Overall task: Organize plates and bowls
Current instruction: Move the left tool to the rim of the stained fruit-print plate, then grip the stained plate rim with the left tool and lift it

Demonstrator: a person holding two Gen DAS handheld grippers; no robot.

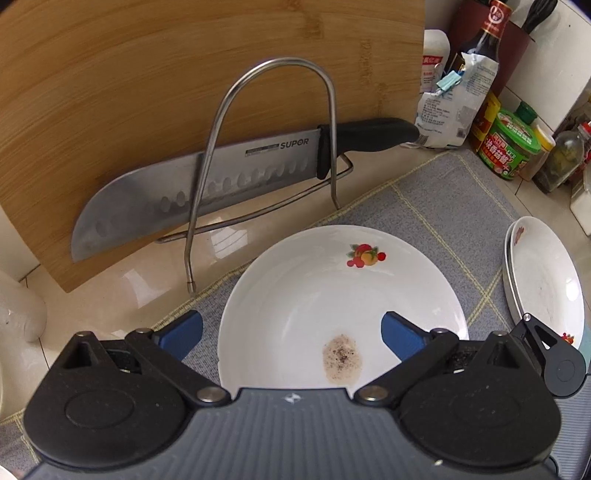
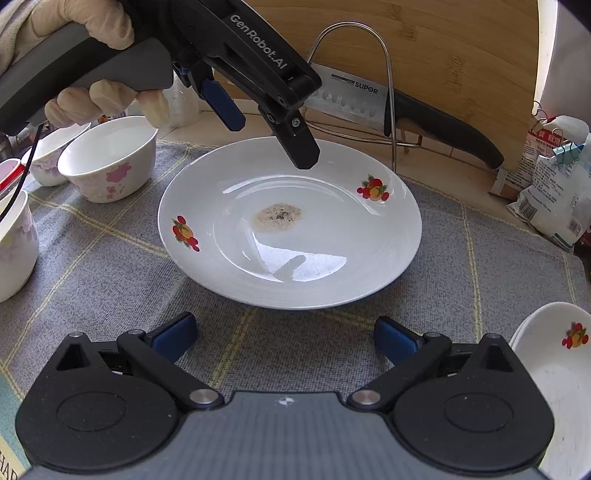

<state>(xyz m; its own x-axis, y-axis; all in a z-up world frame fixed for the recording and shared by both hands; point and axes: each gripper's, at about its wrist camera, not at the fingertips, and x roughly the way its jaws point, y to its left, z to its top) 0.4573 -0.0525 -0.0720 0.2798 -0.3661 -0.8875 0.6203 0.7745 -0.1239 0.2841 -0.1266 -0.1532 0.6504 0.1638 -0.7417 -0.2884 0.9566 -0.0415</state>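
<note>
A white plate [image 1: 332, 295] with fruit prints and a brown stain lies flat on the grey checked mat [image 1: 436, 206]. My left gripper [image 1: 293, 336] hangs open over its near rim, holding nothing. In the right wrist view the same plate [image 2: 291, 236] lies ahead, and the left gripper [image 2: 266, 129], held by a gloved hand [image 2: 85, 22], hovers above its far side. My right gripper [image 2: 286, 336] is open and empty over the mat [image 2: 110, 277], just short of the plate. Three white floral bowls [image 2: 110, 158] stand to the left. A stack of matching plates [image 2: 554, 369] [image 1: 543, 280] sits at the right.
A bamboo cutting board [image 1: 147, 92] leans behind a wire rack [image 1: 258, 129] that holds a large knife [image 1: 203, 181]. Sauce bottles, jars [image 1: 509, 144] and clipped bags [image 1: 450, 107] crowd the back right corner. A white bag [image 2: 554, 199] lies near the mat's right edge.
</note>
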